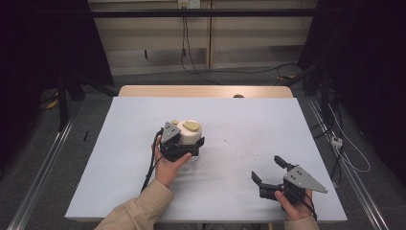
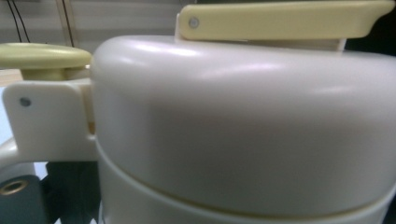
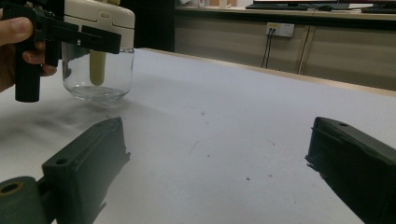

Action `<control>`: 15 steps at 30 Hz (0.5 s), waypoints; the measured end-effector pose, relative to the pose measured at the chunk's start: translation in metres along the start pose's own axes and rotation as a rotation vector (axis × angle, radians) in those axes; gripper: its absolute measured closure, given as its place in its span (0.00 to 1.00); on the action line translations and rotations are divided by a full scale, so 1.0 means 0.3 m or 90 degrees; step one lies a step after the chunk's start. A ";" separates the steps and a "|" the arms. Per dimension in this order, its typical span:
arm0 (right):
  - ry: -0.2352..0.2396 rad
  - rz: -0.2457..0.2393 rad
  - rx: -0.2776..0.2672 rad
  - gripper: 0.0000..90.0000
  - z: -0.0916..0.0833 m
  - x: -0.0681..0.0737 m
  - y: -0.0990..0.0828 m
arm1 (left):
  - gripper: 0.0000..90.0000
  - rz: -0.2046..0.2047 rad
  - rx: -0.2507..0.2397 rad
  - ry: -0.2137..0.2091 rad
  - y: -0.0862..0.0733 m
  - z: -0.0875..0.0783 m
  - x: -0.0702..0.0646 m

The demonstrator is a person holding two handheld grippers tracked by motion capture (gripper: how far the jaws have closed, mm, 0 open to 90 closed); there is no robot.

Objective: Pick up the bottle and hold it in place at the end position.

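Right claw: the right claw (image 1: 268, 172) rests low over the bench (image 1: 239, 191), jaws spread wide, holding and touching nothing; bare bench lies between them.
Left claw: the left claw (image 1: 184, 145) is closed around the jar (image 1: 190, 136), its jaws clamped on the white lid section; a hand (image 1: 167, 165) grips it from behind.
Jar place: well apart from the right claw, ahead of it and off to its left; it stands upright on the bench.
Jar look: a cream-white domed lid (image 2: 243, 116) with a pale yellow lever (image 2: 280, 21) on top and a yellow round knob (image 2: 42, 56) beside it.
Right gripper view: a clear glass body (image 3: 98, 74) under the lid, with a pale yellow stem (image 3: 97, 67) hanging inside.
Left gripper view: the lid's seam and a hinge bracket (image 2: 46, 116) up close; the glass is hidden.
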State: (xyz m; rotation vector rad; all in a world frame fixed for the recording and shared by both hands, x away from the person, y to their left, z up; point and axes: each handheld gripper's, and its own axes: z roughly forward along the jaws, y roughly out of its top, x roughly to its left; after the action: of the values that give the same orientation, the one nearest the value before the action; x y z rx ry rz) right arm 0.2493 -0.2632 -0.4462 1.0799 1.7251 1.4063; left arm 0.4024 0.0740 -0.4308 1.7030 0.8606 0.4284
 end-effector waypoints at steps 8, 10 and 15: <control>-0.002 0.002 -0.001 0.04 0.000 -0.002 -0.001 | 0.07 0.004 -0.004 -0.009 0.015 0.019 -0.011; -0.002 0.002 -0.001 0.04 0.000 -0.002 -0.001 | 0.07 0.006 -0.003 -0.012 0.015 0.025 -0.016; -0.003 0.001 -0.001 0.04 0.000 -0.002 -0.001 | 0.07 0.005 0.001 -0.015 0.015 0.039 -0.026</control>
State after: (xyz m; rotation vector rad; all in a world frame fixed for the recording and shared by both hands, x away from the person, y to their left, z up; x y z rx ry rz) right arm 0.2495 -0.2639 -0.4465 1.0838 1.7209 1.4052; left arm 0.4066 0.0600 -0.4291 1.7099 0.8374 0.4132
